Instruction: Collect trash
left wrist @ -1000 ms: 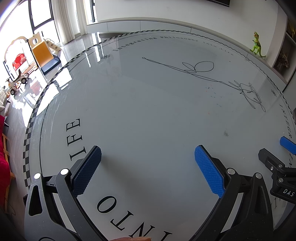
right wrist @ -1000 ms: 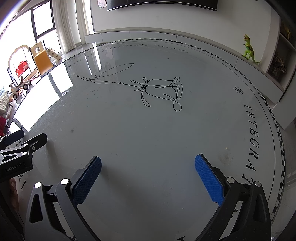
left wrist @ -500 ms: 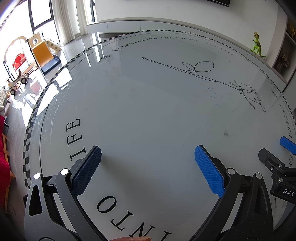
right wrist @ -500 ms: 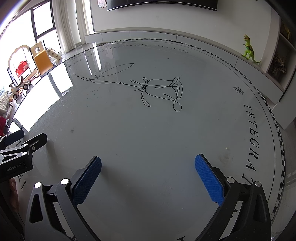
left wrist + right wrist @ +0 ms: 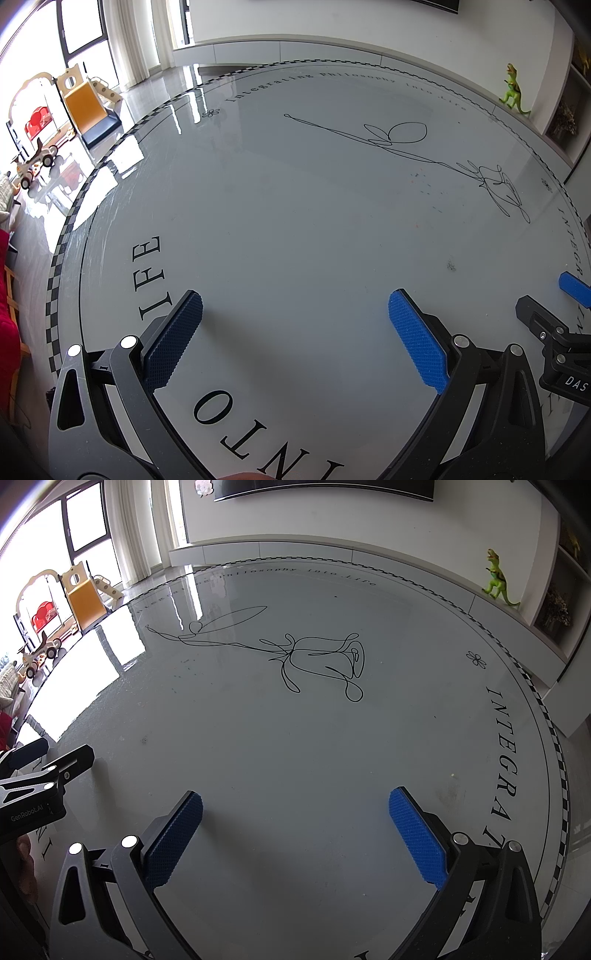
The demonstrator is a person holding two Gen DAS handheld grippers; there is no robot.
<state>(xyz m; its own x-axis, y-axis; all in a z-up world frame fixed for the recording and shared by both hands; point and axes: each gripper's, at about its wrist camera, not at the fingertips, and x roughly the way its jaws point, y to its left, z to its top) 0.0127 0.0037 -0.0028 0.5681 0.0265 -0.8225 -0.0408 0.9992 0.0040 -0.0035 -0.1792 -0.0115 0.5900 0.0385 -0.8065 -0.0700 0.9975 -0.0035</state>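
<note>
2 grippers' jaws agape, empty.

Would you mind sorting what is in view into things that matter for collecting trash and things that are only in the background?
For the job:
- left gripper, open
- right gripper, open
- round table, with small specks; no clear trash item visible

Background:
- green toy dinosaur
- children's slide
- toy plane

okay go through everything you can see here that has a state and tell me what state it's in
left claw: open, holding nothing, above the table
right claw: open, holding nothing
round table: glossy, no trash in view, faint specks only
toy dinosaur: upright on the ledge
</note>
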